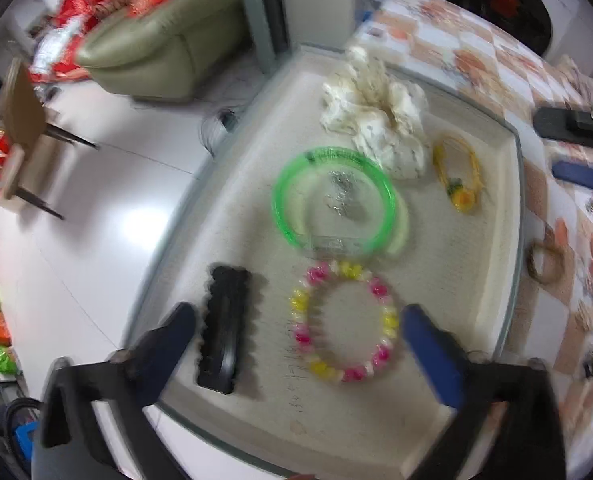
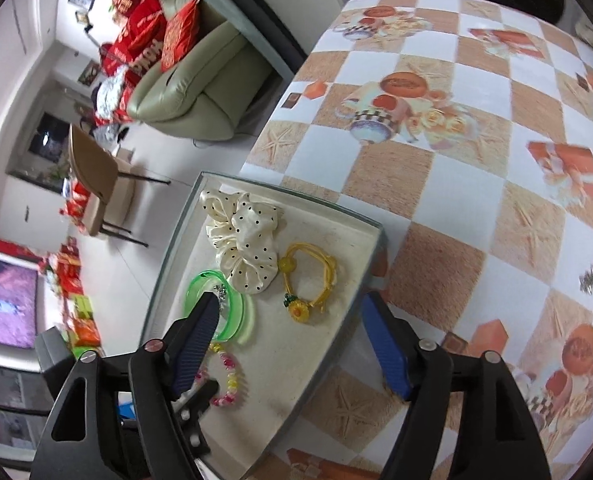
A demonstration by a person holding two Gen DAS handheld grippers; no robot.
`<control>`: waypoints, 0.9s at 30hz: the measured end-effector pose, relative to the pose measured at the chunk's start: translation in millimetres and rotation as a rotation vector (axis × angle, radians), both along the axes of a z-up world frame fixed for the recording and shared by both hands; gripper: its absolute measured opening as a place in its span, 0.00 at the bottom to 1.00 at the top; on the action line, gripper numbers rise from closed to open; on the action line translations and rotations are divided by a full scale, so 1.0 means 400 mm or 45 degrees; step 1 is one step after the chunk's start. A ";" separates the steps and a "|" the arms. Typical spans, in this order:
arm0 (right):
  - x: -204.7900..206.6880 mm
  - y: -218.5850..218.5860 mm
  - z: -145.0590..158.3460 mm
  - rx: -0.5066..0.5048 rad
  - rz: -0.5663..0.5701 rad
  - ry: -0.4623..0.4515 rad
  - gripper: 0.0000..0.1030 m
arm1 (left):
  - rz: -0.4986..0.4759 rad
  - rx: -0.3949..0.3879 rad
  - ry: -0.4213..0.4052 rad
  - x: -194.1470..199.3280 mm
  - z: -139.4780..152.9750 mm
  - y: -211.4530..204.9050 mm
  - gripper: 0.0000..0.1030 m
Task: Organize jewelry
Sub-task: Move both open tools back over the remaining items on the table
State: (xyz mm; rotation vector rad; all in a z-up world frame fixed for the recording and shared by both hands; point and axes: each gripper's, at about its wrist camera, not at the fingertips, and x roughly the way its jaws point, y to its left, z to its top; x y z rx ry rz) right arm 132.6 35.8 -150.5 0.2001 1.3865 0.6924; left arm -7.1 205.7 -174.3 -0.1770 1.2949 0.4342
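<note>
Tongs point(image 1: 296, 328) spread wide above tray point(image 1: 512, 208) edge.

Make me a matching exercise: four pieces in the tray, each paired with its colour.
Things:
1. bangle
2. hair clip
3. scrunchie
4. sunflower hair tie

Colours:
A. yellow
B. cream with black dots
C. translucent green
D. black

Pairs: 1-C, 2-D, 3-B, 4-A
</note>
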 end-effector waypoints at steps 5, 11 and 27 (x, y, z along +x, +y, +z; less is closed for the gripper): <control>-0.011 -0.078 0.011 0.032 -0.094 0.022 0.83 | -0.042 0.013 0.009 0.012 0.016 -0.020 1.00; -0.030 -0.216 0.015 0.054 -0.249 0.043 0.84 | -0.133 0.055 0.008 0.041 0.042 -0.072 1.00; -0.123 -0.625 0.005 -0.094 -0.653 0.120 0.84 | -0.492 -0.009 -0.077 0.163 0.104 -0.337 1.00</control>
